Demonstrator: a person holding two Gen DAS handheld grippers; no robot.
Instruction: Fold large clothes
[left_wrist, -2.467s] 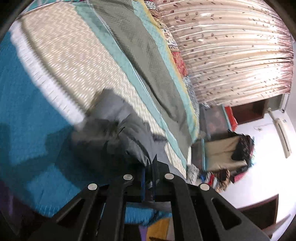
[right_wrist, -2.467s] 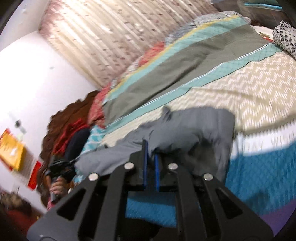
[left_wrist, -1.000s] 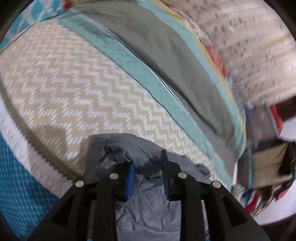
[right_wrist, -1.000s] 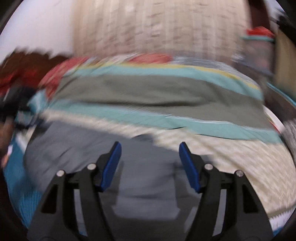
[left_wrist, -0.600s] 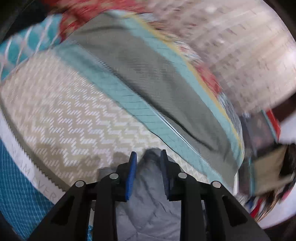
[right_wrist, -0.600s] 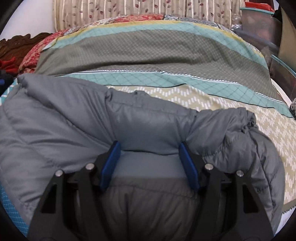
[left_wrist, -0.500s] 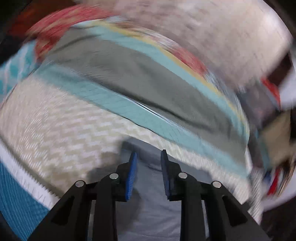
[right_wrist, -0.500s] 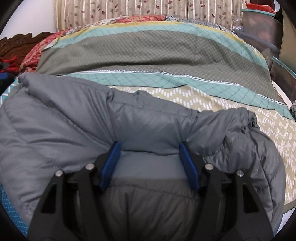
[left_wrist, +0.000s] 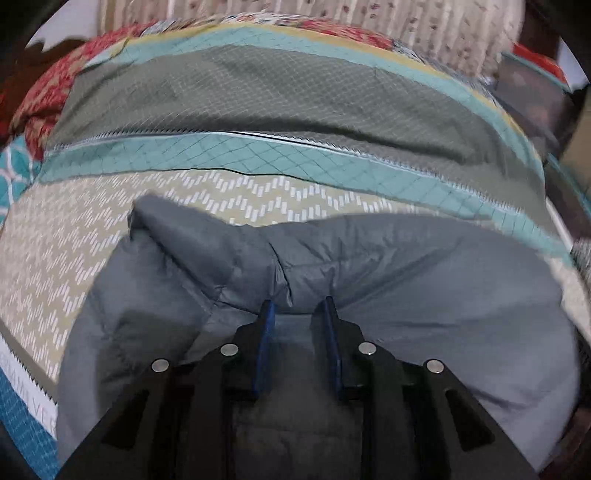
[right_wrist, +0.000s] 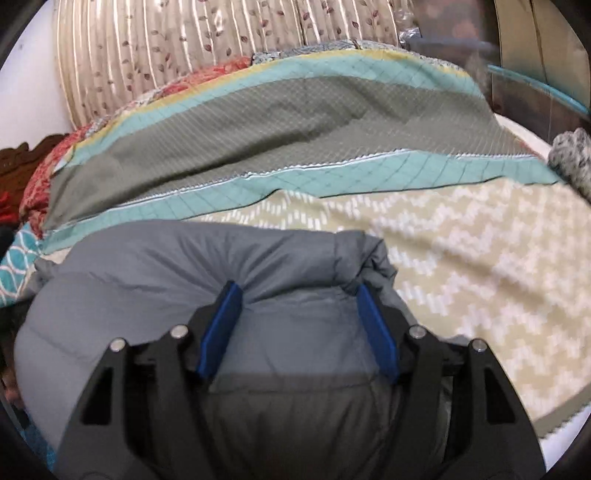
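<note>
Left wrist view: left gripper (left_wrist: 297, 308) jaws parted, narrow gap, nothing clamped; tips touch rolled edge of grey jacket (left_wrist: 406, 266), which lies under and ahead. Patterned bedspread (left_wrist: 258, 110) beyond.

Right wrist view: right gripper (right_wrist: 297, 295) jaws spread wide, straddling jacket (right_wrist: 147, 266) fold, tips touch it. Bedspread (right_wrist: 461, 240) ahead and right; curtain (right_wrist: 184, 37) far behind.

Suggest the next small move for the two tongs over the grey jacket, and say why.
Probably close the right tongs on the puffy fold of the grey jacket bulging between their fingers. Both tongs stand open over the jacket on the bedspread, the left tongs more narrowly, so nothing is gripped yet for another fold.
</note>
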